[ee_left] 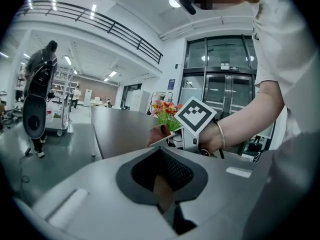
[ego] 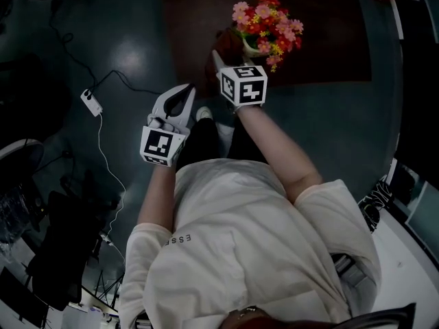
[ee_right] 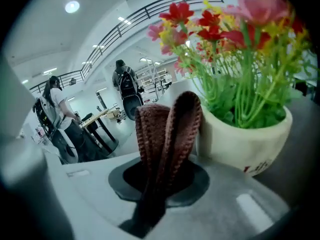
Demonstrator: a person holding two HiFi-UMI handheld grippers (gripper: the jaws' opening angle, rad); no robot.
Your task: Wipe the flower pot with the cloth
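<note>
A cream flower pot with red, pink and yellow flowers stands on a dark table. My right gripper is shut on a brown knitted cloth just left of the pot. In the right gripper view the folded cloth stands up from the jaws, right against the pot's wall. My left gripper hangs over the floor, short of the table and left of the right one, shut with nothing in it. The left gripper view shows the flowers beyond the right gripper's marker cube.
A white power strip with cables lies on the grey floor to the left. Dark equipment stands at lower left, and a white surface at lower right. Two people stand far off in the hall.
</note>
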